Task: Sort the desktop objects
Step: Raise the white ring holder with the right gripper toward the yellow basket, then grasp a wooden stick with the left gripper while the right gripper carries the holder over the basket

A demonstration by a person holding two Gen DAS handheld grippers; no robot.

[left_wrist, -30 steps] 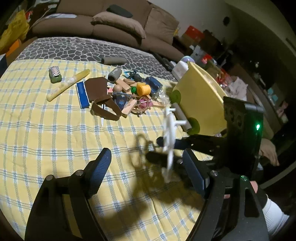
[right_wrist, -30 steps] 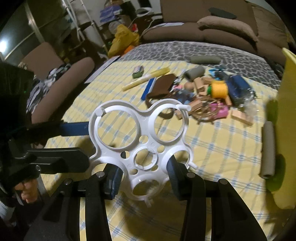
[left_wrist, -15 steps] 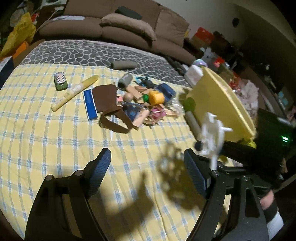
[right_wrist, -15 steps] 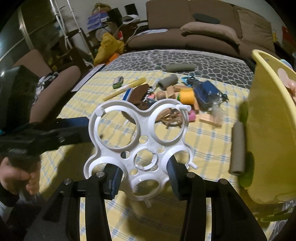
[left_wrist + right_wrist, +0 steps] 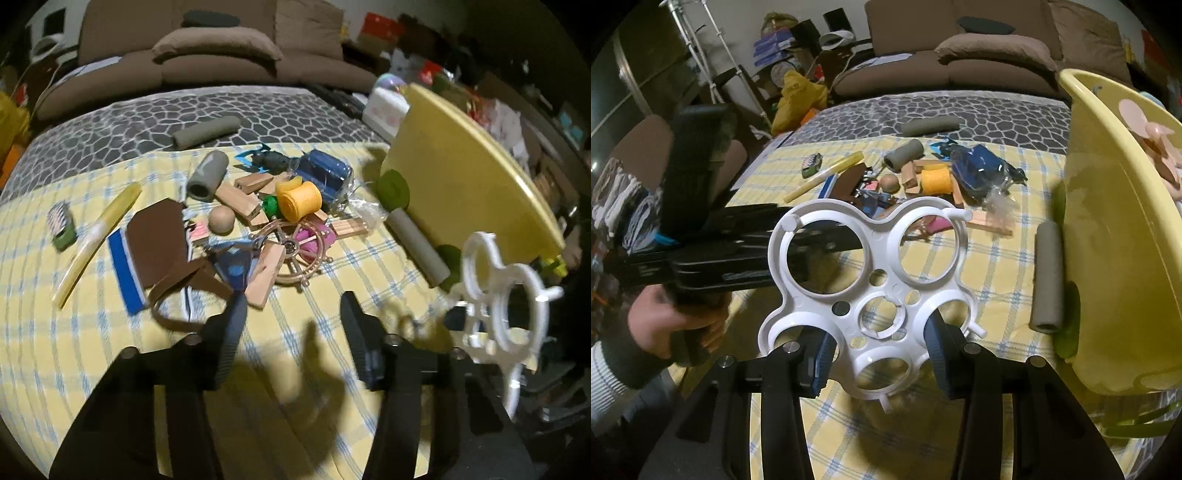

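Two claws show over the yellow checked table [image 5: 92, 350]. Right claw [image 5: 879, 354] is clamped on a white ring frame [image 5: 871, 280], held above the cloth just beside the yellow tub [image 5: 1108, 258]. Left claw [image 5: 291, 332] hangs spread apart, holding nothing, near the toy pile: orange spool [image 5: 299, 199], ship's wheel [image 5: 291, 247], wooden blocks [image 5: 240, 203]. A grey foam tube [image 5: 1047, 280] seems to touch the tub's wall.

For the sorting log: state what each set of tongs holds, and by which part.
Right tongs grip the white ring holder across its bottom ring, pads on both sides. Left tongs are open, holding nothing.
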